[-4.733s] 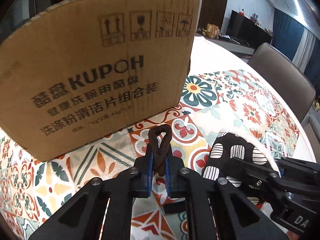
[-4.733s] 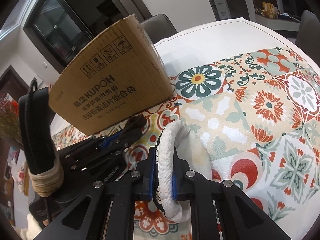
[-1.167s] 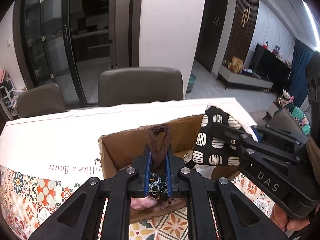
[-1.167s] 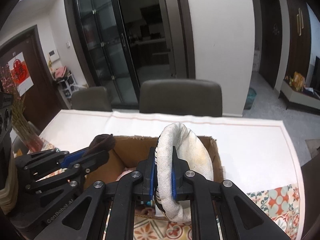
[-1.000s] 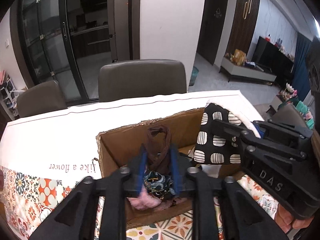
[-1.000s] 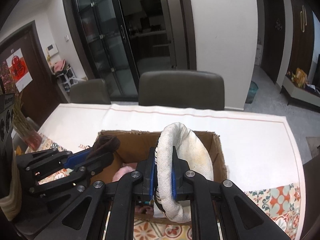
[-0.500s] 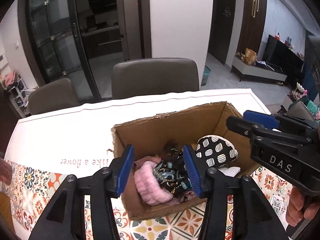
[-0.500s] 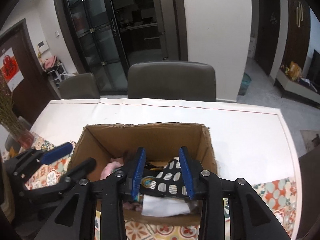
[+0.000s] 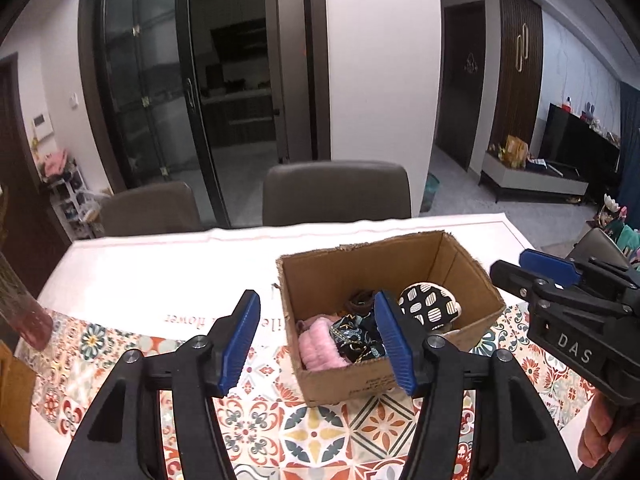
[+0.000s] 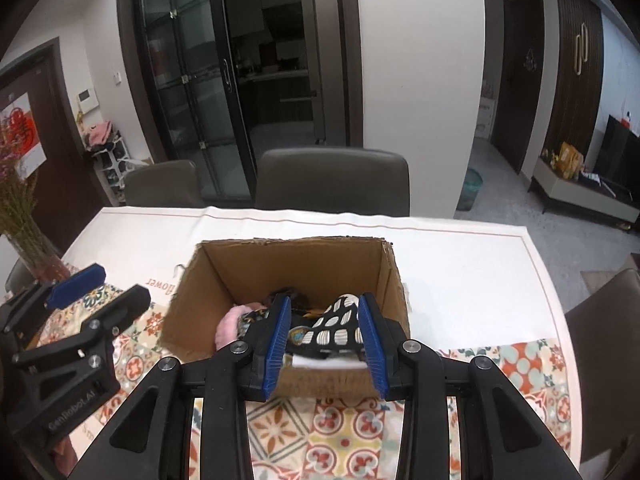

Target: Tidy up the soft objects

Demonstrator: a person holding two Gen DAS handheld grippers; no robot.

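Change: since 1.2 s ago both grippers have let go; the brown loop and the spotted pouch now lie in the box.
Table [image 9: 132, 268]: white cloth at the far side, patterned tiles near; near edge cut off by the gripper bodies.
Box [image 10: 296, 264]: open top, upright; its near wall is partly hidden behind the right gripper.
Contents: spotted pouch [image 9: 430, 306], pink fluffy item [image 9: 320, 346], dark patterned cloth [image 9: 354, 338], brown loop [image 9: 360, 300]; lower layers hard to make out.
Left gripper [image 9: 316, 342]: fingers spread wide, empty, box's left part between them.
Right gripper [image 10: 324, 338]: fingers apart, empty, pouch seen between them, not touching.
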